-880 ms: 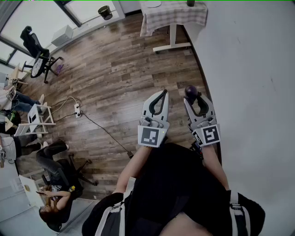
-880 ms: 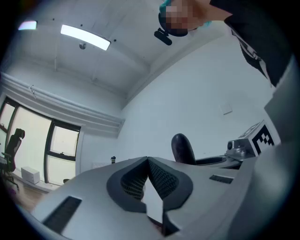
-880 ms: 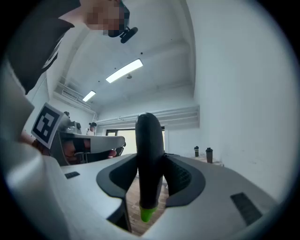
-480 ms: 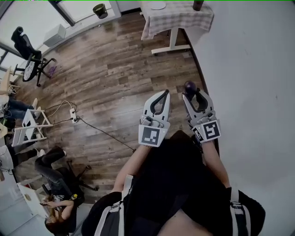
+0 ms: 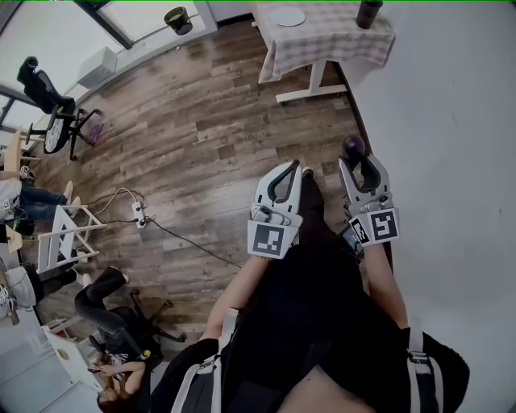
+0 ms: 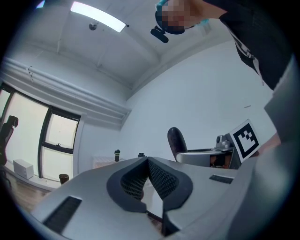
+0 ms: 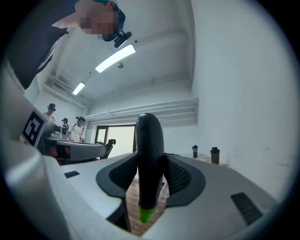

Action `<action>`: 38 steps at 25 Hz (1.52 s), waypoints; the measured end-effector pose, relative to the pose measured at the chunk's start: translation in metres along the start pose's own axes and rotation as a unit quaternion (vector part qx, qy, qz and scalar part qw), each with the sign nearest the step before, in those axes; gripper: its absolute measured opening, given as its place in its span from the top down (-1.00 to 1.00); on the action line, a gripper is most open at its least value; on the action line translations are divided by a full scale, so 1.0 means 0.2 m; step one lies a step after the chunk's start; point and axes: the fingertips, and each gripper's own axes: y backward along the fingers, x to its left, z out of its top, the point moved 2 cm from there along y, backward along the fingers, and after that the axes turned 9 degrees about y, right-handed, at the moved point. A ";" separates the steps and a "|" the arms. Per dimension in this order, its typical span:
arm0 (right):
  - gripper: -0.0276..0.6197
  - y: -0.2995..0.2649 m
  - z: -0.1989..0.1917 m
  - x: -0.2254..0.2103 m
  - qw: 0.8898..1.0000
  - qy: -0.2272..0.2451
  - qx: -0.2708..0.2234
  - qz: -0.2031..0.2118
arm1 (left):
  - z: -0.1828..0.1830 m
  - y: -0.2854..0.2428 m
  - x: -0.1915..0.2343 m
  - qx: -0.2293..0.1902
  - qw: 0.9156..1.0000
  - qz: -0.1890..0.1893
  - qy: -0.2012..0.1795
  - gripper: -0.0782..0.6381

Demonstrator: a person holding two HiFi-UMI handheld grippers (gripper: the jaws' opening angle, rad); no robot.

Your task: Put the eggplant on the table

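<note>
A dark purple eggplant (image 5: 353, 146) with a green stem end (image 7: 146, 214) stands upright between the pads of my right gripper (image 5: 360, 158), which is shut on it. In the right gripper view the eggplant (image 7: 149, 154) fills the gap of that gripper (image 7: 151, 158). My left gripper (image 5: 287, 166) is held level beside it, shut with its tips touching and nothing between them (image 6: 146, 159). The table (image 5: 339, 40), under a checked cloth, stands ahead at the top of the head view, well apart from both grippers.
On the table are a plate (image 5: 287, 16) and a dark bottle (image 5: 368, 12). A white wall (image 5: 451, 121) runs along my right. On the wooden floor to the left lie a power strip with its cable (image 5: 141, 218), a white stool (image 5: 64, 242) and an office chair (image 5: 52, 121). A seated person (image 5: 113, 355) is at the lower left.
The table with its plate and bottle has come further into the head view. Both grippers have shifted slightly right and down in the picture. The eggplant stays in the right gripper.
</note>
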 end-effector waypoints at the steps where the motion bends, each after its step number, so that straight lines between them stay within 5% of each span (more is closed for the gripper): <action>1: 0.35 -0.08 -0.02 -0.05 1.000 -0.001 -0.001 0.000 | -0.01 -0.06 0.05 0.004 1.000 0.004 -0.003 0.81; 9: 0.35 -0.83 -0.17 -0.53 1.000 -0.028 -0.007 0.005 | -0.05 -0.73 0.47 0.040 0.998 0.026 -0.027 0.81; 17: 0.35 -1.31 -0.31 -0.95 0.999 -0.050 -0.005 -0.007 | -0.08 -1.26 0.67 0.052 0.998 -0.021 -0.032 0.81; 30: 0.35 -1.80 -0.55 -1.14 0.999 -0.035 0.032 0.010 | -0.18 -1.58 1.09 0.059 0.998 0.021 -0.020 0.81; 38: 0.35 -2.23 -0.50 -1.22 0.999 0.013 0.042 0.011 | -0.22 -1.92 1.45 0.058 0.998 -0.013 -0.021 0.81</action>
